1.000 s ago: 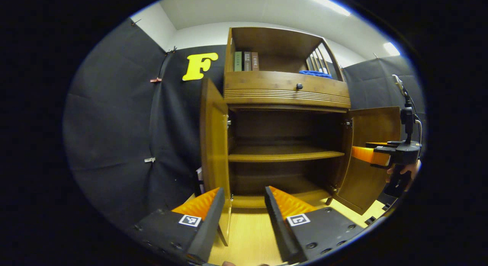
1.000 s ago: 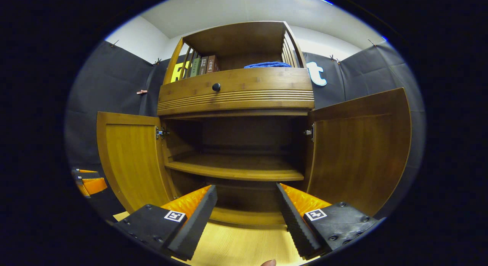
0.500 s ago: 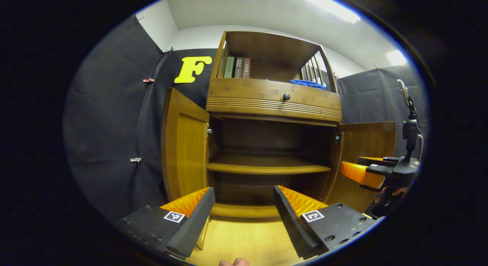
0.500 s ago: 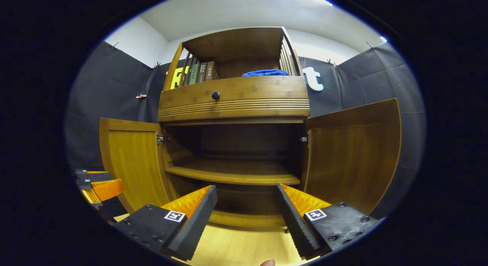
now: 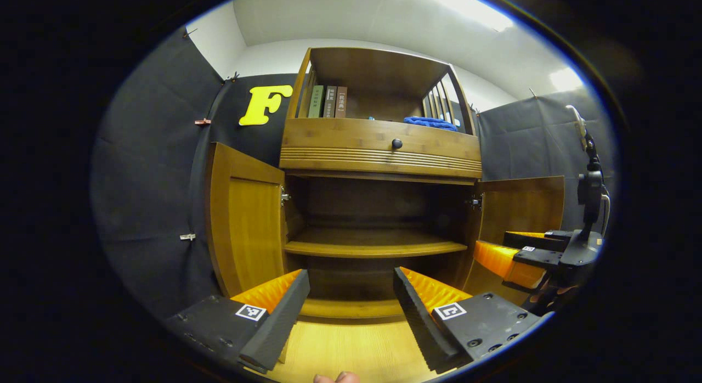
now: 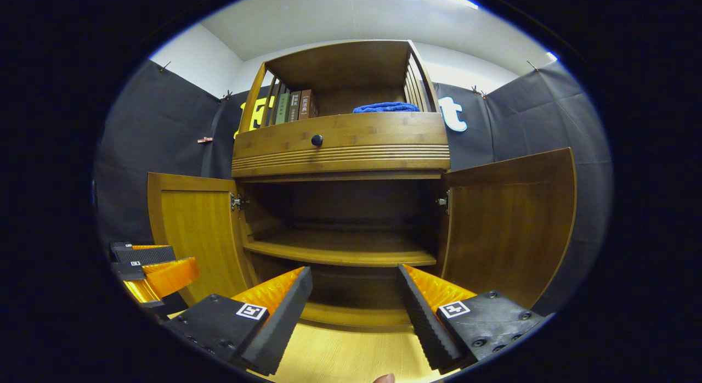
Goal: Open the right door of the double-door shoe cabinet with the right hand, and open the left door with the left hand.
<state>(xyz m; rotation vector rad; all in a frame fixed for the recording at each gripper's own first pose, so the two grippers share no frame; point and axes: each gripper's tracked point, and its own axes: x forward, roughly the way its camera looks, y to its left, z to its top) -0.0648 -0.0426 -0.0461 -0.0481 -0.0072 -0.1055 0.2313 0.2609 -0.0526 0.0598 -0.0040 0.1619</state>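
Left gripper view: left claw (image 5: 351,295) wide apart, empty, before both swung-out cabinet doors (image 5: 244,229); right claw (image 6: 354,298) likewise

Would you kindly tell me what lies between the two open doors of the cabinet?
In the right gripper view, between the left door and right door lies the open cabinet interior: one wooden shelf, bare, with dark empty space above and below.

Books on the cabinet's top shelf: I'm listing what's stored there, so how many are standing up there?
3, upright side by side at the left end of the top shelf: a green book, a dark book and a brown book. The side slats might hide another.
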